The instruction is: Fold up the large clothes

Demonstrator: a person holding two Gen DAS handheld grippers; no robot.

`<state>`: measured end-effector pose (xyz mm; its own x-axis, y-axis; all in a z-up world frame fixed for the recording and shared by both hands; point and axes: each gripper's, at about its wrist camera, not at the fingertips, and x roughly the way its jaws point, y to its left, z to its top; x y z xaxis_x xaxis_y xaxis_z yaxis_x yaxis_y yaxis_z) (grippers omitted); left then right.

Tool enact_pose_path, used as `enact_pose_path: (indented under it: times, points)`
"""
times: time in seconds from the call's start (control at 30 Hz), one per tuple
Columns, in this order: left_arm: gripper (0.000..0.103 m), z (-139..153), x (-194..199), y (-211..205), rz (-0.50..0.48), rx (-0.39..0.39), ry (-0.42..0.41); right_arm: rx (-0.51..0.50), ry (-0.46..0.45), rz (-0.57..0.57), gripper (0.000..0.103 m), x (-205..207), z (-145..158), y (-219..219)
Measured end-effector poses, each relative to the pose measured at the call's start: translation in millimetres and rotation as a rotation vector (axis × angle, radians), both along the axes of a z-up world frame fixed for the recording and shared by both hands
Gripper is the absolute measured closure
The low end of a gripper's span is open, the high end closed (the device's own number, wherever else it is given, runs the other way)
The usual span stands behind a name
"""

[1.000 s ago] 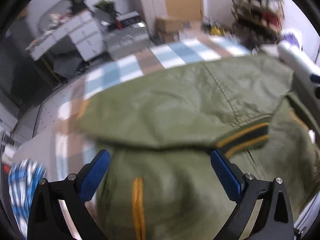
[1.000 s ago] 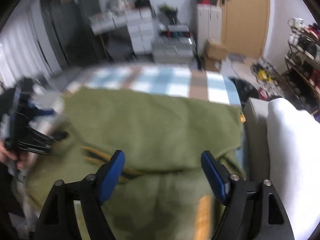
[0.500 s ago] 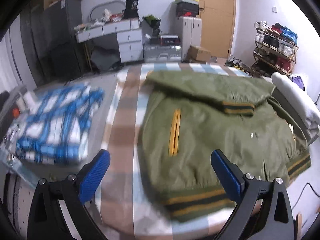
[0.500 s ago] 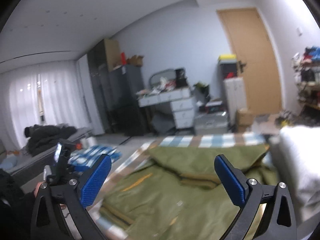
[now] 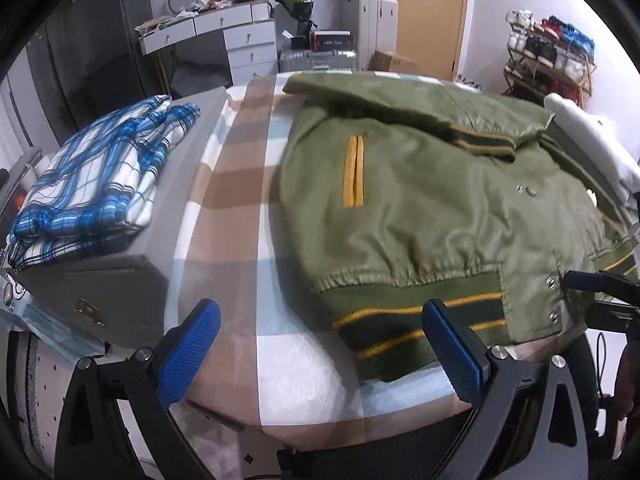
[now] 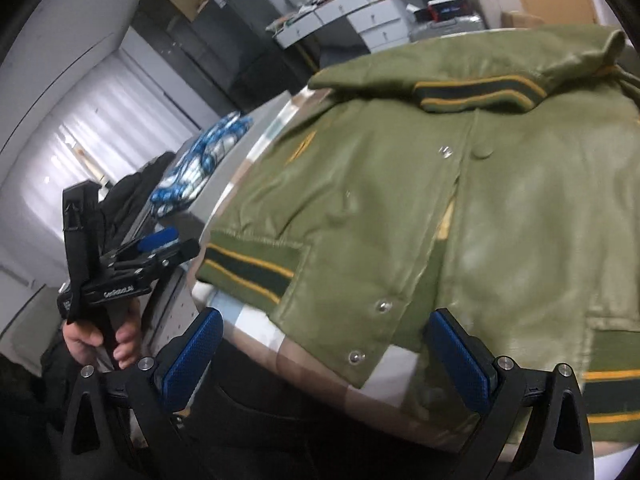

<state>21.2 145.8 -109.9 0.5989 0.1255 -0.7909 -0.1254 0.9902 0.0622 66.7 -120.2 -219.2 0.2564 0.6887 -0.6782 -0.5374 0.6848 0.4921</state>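
Jacket: an olive green bomber jacket (image 5: 424,200) lies front up on the checked cloth (image 5: 240,184) covering the worktop, filling the right half of it and reaching the near edge.
Sleeve: one sleeve (image 5: 400,100) is folded across the chest along the far edge, its dark striped cuff (image 5: 484,142) lying on the jacket's front.
Hem: the ribbed hem band (image 5: 416,320) with yellow stripes sits at the near edge of the worktop, with snap buttons on the placket beside it.
Pocket: a yellow-trimmed pocket slit (image 5: 354,172) shows on the jacket's left panel.
Left gripper: the left gripper (image 5: 320,344) hovers over the near edge, jaws spread wide and holding nothing; the hem band lies between and beyond its blue pads.
Right gripper: the right gripper (image 6: 320,348) hovers at the jacket's near placket corner, jaws spread and empty.
Shirt: a folded blue-and-white plaid shirt (image 5: 92,180) rests on a grey box (image 5: 120,264) by the worktop's left edge, well apart from the jacket.
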Motion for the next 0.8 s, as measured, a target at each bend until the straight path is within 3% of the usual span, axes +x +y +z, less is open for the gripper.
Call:
enact_pose_path:
  times: [0.3, 0.33, 0.37, 0.43, 0.5, 0.6, 0.73, 0.8]
  points:
    - [0.004, -5.3, -9.5, 0.7, 0.012, 0.014, 0.013, -0.003, 0.010, 0.003, 0.002, 13.0, -6.5, 23.8]
    - [0.004, -4.5, -11.2, 0.2, 0.012, 0.026, 0.013, 0.012, 0.010, 0.010, 0.007, 13.3, -5.7, 24.3]
    - [0.004, -4.6, -11.9, 0.4, 0.014, 0.033, 0.014, 0.025, 0.015, 0.019, 0.021, 13.1, -5.0, 23.0]
    - [0.004, -4.1, -14.0, 1.5, 0.015, 0.033, 0.015, 0.035, 0.019, 0.024, 0.027, 12.3, -2.9, 23.5]
    - [0.004, -4.3, -14.7, 1.9, 0.018, 0.030, 0.011, 0.075, 0.018, 0.032, 0.039, 10.8, -0.3, 23.0]
    - [0.004, -4.0, -16.7, 1.2, 0.014, 0.038, 0.009, 0.131, 0.003, 0.037, 0.047, 8.5, 6.4, 17.5]
    - [0.004, -5.2, -16.7, 0.2, 0.008, 0.042, 0.016, 0.082, 0.011, 0.030, 0.054, 9.4, 1.4, 21.3]
    - [0.004, -4.7, -17.2, -0.1, 0.007, 0.046, 0.014, 0.066, 0.024, 0.024, 0.071, 10.8, -5.0, 23.8]
